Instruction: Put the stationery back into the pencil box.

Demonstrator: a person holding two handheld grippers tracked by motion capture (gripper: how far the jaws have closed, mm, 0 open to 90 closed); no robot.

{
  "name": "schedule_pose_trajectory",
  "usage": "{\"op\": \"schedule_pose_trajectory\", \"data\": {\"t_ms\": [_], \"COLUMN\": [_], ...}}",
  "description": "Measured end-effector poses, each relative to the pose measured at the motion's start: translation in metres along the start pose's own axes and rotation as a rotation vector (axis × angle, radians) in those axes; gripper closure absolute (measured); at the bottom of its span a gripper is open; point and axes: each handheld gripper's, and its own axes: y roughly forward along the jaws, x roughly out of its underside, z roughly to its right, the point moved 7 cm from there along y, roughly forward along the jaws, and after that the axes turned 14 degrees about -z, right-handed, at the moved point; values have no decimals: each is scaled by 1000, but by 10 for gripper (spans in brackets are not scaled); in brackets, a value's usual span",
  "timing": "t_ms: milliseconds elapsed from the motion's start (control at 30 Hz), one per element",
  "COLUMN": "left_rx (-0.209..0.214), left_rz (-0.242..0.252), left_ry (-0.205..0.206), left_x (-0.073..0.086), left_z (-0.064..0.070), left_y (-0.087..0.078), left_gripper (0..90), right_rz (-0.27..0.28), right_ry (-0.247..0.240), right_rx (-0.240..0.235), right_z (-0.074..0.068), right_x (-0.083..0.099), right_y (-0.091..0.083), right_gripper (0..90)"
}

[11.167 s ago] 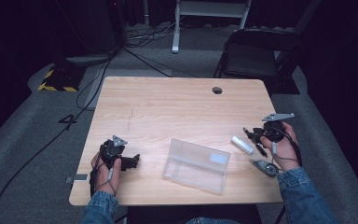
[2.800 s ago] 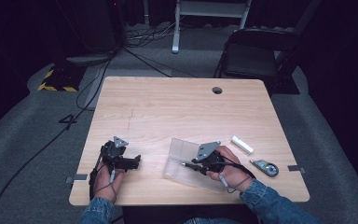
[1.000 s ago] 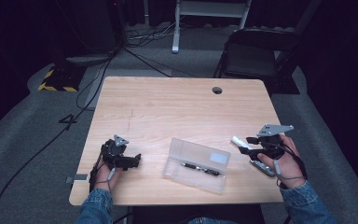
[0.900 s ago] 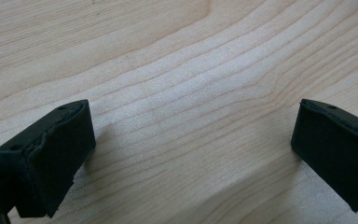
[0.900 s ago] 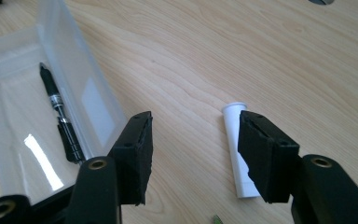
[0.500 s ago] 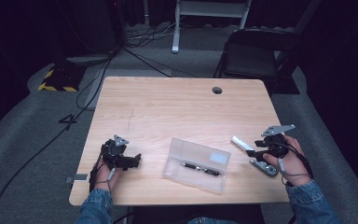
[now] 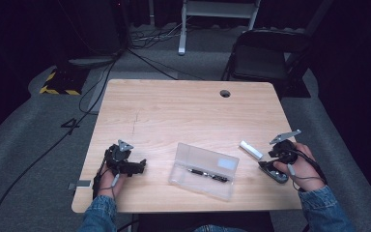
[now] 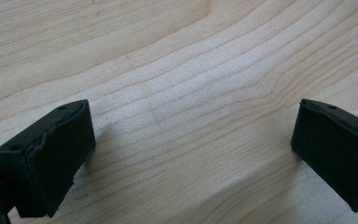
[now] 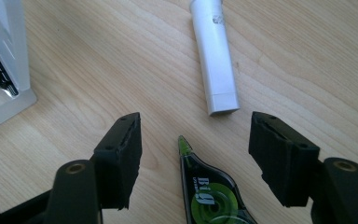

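The correction tape [image 9: 208, 193] lies flat on the table [image 7: 174, 111] at about 4 o'clock from the clear plastic case [image 7: 204, 170], its green tip poking up between the wide-open jaws of the right gripper [image 9: 196, 158], which straddles it, probably to pick it up. A white stick [image 9: 214, 56] lies just beyond, at 12 o'clock. A pen [image 7: 207, 174] already rests inside the case. The left gripper [image 8: 191, 158] idles wide open over bare wood at 9 o'clock.

Count on surface [image 7: 183, 116]: 1 clear case [image 7: 204, 170], 1 pen [image 7: 207, 174] inside, 1 white tube [image 7: 251, 150], 1 tape dispenser [image 9: 209, 196], 2 grippers.
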Motion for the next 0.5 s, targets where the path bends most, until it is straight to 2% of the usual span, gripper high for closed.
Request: {"op": "schedule_pose_trajectory", "data": {"t_ms": [200, 500], "left_rx": [0, 0], "left_rz": [0, 0], "left_ry": [0, 0], "left_x": [0, 0], "left_z": [0, 0], "left_y": [0, 0], "left_gripper": [0, 0], "right_rz": [-24, -110], "right_ry": [4, 0], "right_rx": [0, -16], "right_z": [3, 7], "right_x": [7, 21], "right_y": [4, 15], "right_gripper": [342, 320]}}
